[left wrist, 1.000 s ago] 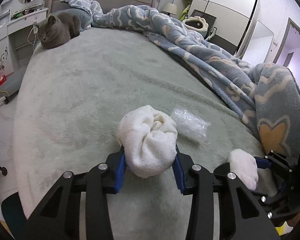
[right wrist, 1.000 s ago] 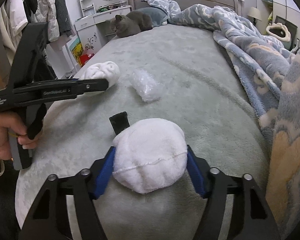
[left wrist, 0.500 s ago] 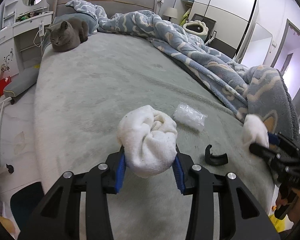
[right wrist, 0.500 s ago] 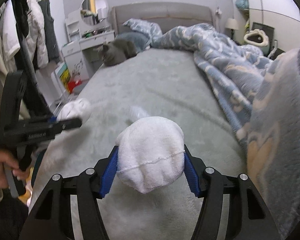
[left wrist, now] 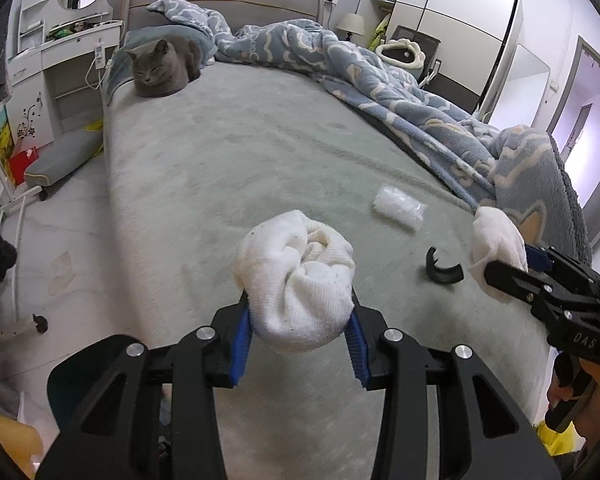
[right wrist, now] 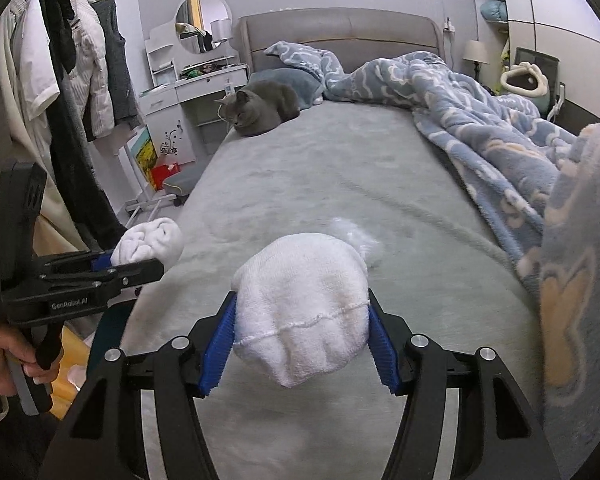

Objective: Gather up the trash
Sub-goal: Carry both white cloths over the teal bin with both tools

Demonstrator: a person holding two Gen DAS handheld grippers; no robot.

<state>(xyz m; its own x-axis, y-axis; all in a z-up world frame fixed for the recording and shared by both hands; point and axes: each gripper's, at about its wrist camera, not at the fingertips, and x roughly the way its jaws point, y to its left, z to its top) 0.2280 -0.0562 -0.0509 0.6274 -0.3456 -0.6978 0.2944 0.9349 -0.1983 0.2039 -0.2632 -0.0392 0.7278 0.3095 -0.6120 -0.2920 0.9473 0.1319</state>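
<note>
My left gripper (left wrist: 298, 332) is shut on a rolled white sock (left wrist: 296, 276) and holds it above the foot of the grey-green bed (left wrist: 240, 152). My right gripper (right wrist: 302, 344) is shut on a second white sock ball (right wrist: 300, 312), also held above the bed. Each gripper shows in the other's view: the right one with its sock (left wrist: 496, 240) at the right edge, the left one with its sock (right wrist: 152, 240) at the left. A crumpled clear plastic wrapper (left wrist: 398, 208) and a small black curved piece (left wrist: 442, 270) lie on the bed; the wrapper (right wrist: 356, 232) peeks out behind the right sock.
A grey cat (left wrist: 162, 68) lies at the head of the bed. A blue patterned blanket (left wrist: 420, 92) is heaped along the right side. A white dresser (left wrist: 60, 72) and a low wheeled stool (left wrist: 60, 160) stand left of the bed; clothes (right wrist: 72, 72) hang at left.
Both grippers have risen and pulled back from the bed with their socks. The black curved piece, hidden under the right sock a second ago, now lies bare on the bed.
</note>
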